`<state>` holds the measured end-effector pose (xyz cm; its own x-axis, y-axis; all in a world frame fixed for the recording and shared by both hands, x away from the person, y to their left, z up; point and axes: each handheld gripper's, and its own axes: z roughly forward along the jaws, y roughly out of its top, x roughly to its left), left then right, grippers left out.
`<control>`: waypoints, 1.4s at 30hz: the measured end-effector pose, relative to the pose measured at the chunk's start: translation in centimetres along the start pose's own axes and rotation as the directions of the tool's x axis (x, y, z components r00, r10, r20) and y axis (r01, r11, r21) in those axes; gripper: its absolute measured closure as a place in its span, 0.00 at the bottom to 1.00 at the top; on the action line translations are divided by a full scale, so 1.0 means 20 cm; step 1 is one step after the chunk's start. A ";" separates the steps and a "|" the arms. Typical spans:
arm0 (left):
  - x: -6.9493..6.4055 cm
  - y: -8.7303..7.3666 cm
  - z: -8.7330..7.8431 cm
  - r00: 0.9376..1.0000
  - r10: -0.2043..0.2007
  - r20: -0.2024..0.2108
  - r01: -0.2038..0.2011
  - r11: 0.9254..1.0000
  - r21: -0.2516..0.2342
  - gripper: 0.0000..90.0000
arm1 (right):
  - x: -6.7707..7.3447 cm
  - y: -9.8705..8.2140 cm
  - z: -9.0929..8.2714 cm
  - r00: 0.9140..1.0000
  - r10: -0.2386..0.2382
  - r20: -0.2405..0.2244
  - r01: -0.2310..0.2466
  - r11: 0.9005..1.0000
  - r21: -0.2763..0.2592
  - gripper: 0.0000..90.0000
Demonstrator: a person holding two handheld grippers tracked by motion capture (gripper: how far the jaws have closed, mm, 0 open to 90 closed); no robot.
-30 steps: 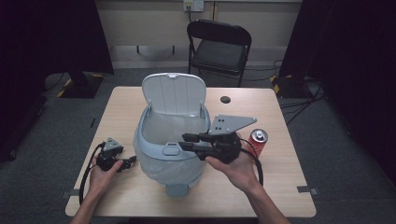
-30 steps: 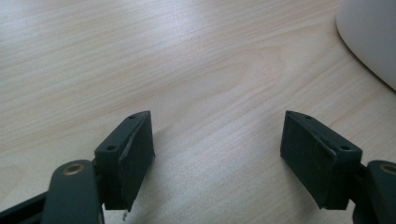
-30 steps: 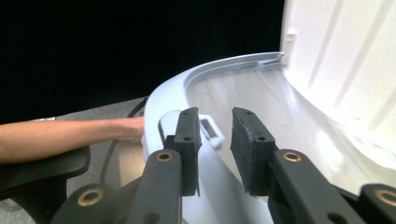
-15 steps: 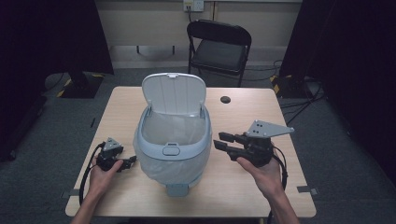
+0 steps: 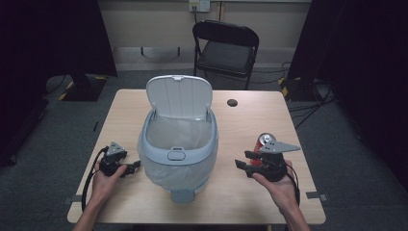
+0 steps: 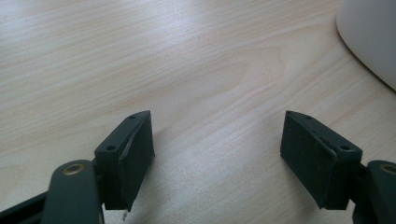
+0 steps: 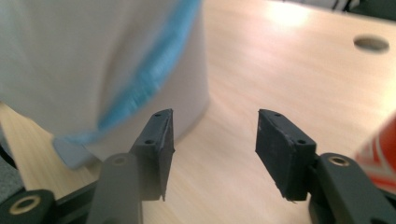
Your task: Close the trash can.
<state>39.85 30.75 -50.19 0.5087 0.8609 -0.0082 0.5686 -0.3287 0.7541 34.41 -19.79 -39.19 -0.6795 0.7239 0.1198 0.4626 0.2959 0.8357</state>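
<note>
A pale bin (image 5: pixel 178 149) with a plastic liner stands in the middle of the wooden desk (image 5: pixel 250 115), its hinged lid (image 5: pixel 179 97) raised upright on the far side and its foot pedal (image 5: pixel 182 195) pointing at the near edge. The left tongs (image 5: pixel 135 165) rest low on the desk near the near left corner, held in the person's left hand (image 5: pixel 103 179), their tips just beside the bin's left wall without clearly touching it. In the left gripper view those tongs (image 6: pixel 217 154) stand wide apart with nothing but bare wood between them, and the bin's curved white side (image 6: pixel 369 37) shows at the upper right. The right tongs (image 5: pixel 242 161) are held in the right hand (image 5: pixel 279 185) toward the near right part of the desk, pointing left at the bin and well clear of it. In the right gripper view these tongs (image 7: pixel 212 154) are likewise apart and empty, aimed past the bin's base (image 7: pixel 116 70), where a blue band of liner shows blurred. A red drink can (image 5: pixel 264 142) stands upright just behind the right tongs, partly hidden by the grey plate on top of them; its red side (image 7: pixel 380 149) appears at the right edge of the right gripper view. A small dark round hole (image 5: pixel 232 102) sits near the far edge of the desk, and a black folding chair (image 5: pixel 226 48) stands beyond it.
</note>
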 end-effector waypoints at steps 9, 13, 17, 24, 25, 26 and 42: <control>0.00 0.00 0.00 1.000 0.000 0.000 0.000 1.000 0.000 0.28 | -0.10 -0.23 0.06 0.992 0.084 0.089 -0.092 0.992 0.087 0.38; 0.00 0.00 0.00 1.000 0.001 0.000 -0.001 1.000 0.000 0.28 | -0.15 -0.32 0.06 0.980 0.139 0.145 -0.155 0.983 0.103 0.35; 0.00 0.00 0.00 1.000 0.001 0.000 -0.001 1.000 0.000 0.28 | -0.21 -0.38 0.06 0.964 0.160 0.213 -0.186 0.976 0.111 0.28; 0.00 0.00 0.00 1.000 0.001 0.000 -0.001 1.000 0.001 0.28 | -0.33 -0.37 0.06 0.937 0.139 0.321 -0.162 0.986 0.047 0.23; 0.00 0.00 0.00 1.000 0.002 0.000 -0.002 1.000 0.001 0.28 | -0.34 -0.36 0.07 0.936 0.136 0.324 -0.157 0.987 0.038 0.22; 0.00 0.00 0.00 1.000 0.002 0.000 -0.002 1.000 0.001 0.28 | -0.36 -0.35 0.08 0.938 0.129 0.320 -0.146 0.989 0.030 0.23; 0.00 0.00 0.00 1.000 0.005 0.002 -0.005 1.000 0.002 0.28 | -0.38 -0.26 0.16 0.953 0.089 0.288 -0.095 0.995 0.004 0.37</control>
<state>39.86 30.76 -50.18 0.5126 0.8586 -0.0060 0.5677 -0.3337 0.7526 39.01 -24.72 -46.10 -0.4421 0.8963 0.0343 0.5274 0.2289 0.8182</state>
